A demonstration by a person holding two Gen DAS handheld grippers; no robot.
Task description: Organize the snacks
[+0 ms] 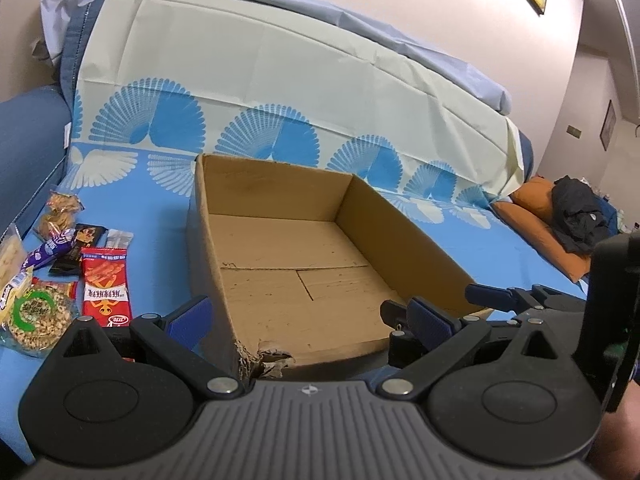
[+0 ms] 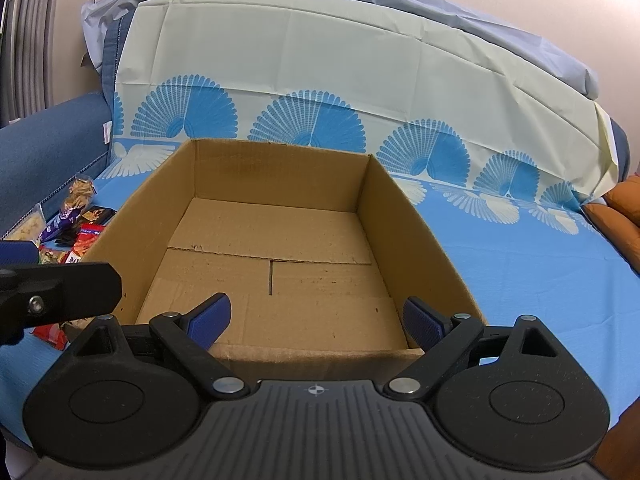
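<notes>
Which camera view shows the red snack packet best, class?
The left wrist view: the red snack packet lies in near-full view on the blue sheet, left of the cardboard box. The right wrist view shows only slivers of it behind the box wall and the other gripper.

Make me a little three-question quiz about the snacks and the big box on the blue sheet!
1. True or false: the brown cardboard box already holds snacks.
2. On which side of the box do the snack packets, like the red rectangular packet, lie?
3. Pick one: the left gripper and right gripper are A) both open, B) both shut.

Key: 1 false, the box is empty. 2 the left side. 3 A.
</notes>
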